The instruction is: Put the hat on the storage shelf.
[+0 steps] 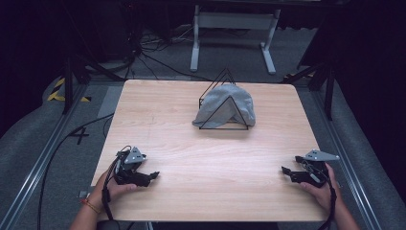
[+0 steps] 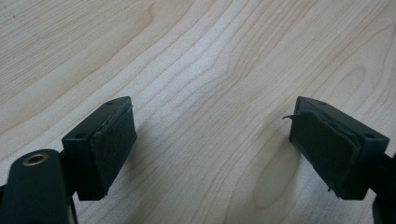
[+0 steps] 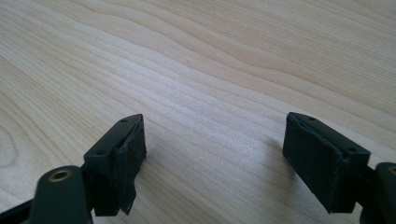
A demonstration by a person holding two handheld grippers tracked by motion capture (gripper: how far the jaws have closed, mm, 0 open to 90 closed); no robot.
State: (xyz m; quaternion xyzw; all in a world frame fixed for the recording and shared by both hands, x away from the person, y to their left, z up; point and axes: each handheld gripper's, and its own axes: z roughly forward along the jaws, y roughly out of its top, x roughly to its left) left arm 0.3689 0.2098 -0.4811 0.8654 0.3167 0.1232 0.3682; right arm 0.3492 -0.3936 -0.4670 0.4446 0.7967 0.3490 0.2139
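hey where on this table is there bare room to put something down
Most of the light wooden table is bare: the wide middle strip between the left gripper and the right gripper, and the far left part beside the grey cloth. The one crowded spot is far centre, where that cloth drapes over a black wire triangular rack.

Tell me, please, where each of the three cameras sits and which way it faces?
High view: above the person's side, facing forward and down on the table, with grey cloth draped on a wire rack; both hands, left tool and right tool show.
Left gripper view: rides the left tool, looking along its open jaws at bare tabletop.
Right gripper view: rides the right tool, jaws open over bare tabletop.
Shared: both gripper views show the same wooden tabletop.
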